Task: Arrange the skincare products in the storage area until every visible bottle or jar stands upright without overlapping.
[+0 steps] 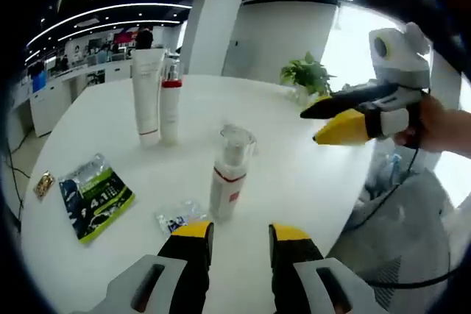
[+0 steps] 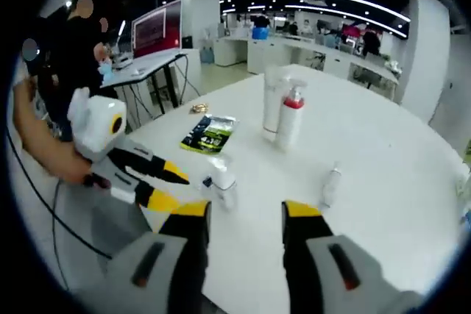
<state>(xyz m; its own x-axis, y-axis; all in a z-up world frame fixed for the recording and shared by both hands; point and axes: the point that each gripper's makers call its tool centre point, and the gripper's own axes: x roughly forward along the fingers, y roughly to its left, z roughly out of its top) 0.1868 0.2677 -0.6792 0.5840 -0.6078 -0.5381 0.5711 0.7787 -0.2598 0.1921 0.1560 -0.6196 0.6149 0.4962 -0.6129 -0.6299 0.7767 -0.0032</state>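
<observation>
On the white round table [image 1: 309, 182] a pump bottle [image 1: 229, 174] with a clear cap and red band stands upright, just ahead of my open left gripper [image 1: 241, 237]. Further back, a tall white tube [image 1: 147, 93] and a bottle with a red collar [image 1: 171, 101] stand upright side by side. My right gripper [image 1: 310, 127] hovers open over the table's right part. In the right gripper view, my right gripper [image 2: 247, 215] is open and empty. The capped bottle [image 2: 224, 182] stands beside the left gripper [image 2: 171, 187]. A small white bottle [image 2: 331, 185] stands alone, and the tube [image 2: 272, 104] and red-collared bottle [image 2: 289, 119] stand behind.
A green sachet [image 1: 96, 196], a small clear packet [image 1: 180, 218] and a gold wrapper [image 1: 44, 184] lie flat on the table. A potted plant [image 1: 305, 75] stands at its far edge. Desks and people fill the office behind [image 2: 162, 42].
</observation>
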